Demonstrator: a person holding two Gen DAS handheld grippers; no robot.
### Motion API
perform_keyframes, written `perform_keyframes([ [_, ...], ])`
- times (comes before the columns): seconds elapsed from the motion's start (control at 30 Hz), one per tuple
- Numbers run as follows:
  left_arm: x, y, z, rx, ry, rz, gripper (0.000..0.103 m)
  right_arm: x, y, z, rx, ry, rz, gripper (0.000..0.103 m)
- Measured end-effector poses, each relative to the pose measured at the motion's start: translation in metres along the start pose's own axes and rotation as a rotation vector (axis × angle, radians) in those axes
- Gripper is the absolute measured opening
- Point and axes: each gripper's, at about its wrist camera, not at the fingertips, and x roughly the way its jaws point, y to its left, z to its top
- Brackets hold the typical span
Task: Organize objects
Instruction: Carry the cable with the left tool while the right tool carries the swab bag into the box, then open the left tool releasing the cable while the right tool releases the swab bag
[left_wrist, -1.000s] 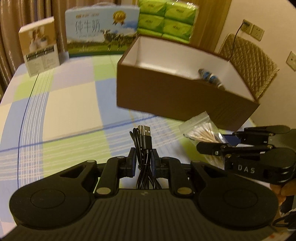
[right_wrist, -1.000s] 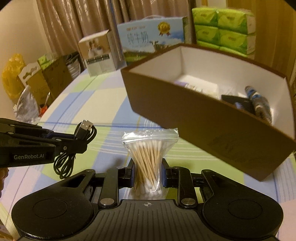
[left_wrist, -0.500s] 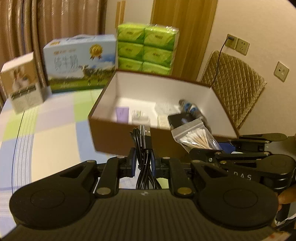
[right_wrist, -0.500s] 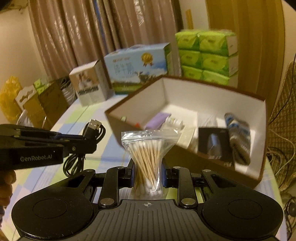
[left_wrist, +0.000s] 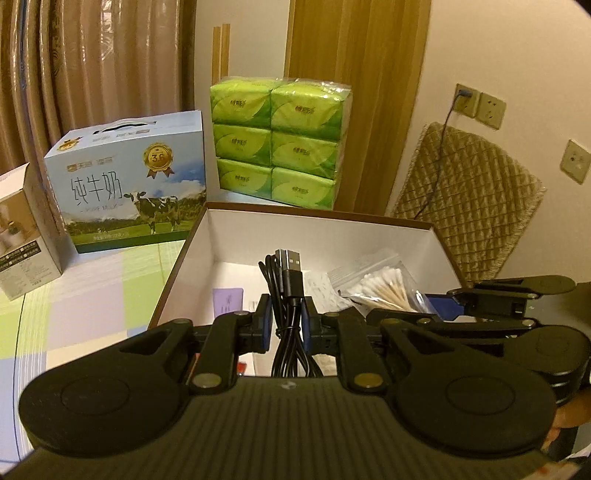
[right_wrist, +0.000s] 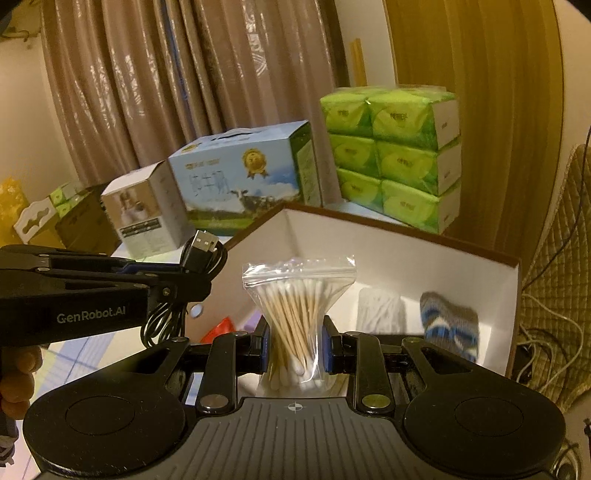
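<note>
My left gripper is shut on a coiled black USB cable, held above the open brown box with white inner walls. In the right wrist view that cable hangs at the left over the box's near corner. My right gripper is shut on a clear zip bag of cotton swabs, also above the box. The same bag shows at the right in the left wrist view. Inside the box lie a purple card, a white roll and a blue striped sock.
Behind the box stand a blue milk carton, a green tissue pack and a small white carton on the checked tablecloth. A quilted chair back is at the right. Curtains hang behind. A hand holds the left gripper.
Both grippers have risen and moved forward from in front of the box to above its open top, carrying the cable and the swab bag. The box interior now shows below.
</note>
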Motion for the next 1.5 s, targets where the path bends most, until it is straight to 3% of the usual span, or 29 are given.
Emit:
perform_keyframes([
  [0.43,0.071,0.012,0.027,0.028,0.067,0.038,0.012,0.059,-0.035,0.028,-0.005,0.042,-0.004,0.023],
  [0.9,0.142,0.031,0.036,0.059,0.167,0.072,0.012,0.115,-0.053,0.035,0.027,0.111,-0.003,0.023],
  [1.23,0.156,0.038,0.041,0.066,0.174,0.073,0.016,0.127,-0.058,0.039,0.050,0.127,-0.009,0.023],
  [1.5,0.150,0.049,0.040,0.034,0.179,0.080,0.029,0.131,-0.055,0.042,0.052,0.099,-0.012,0.027],
])
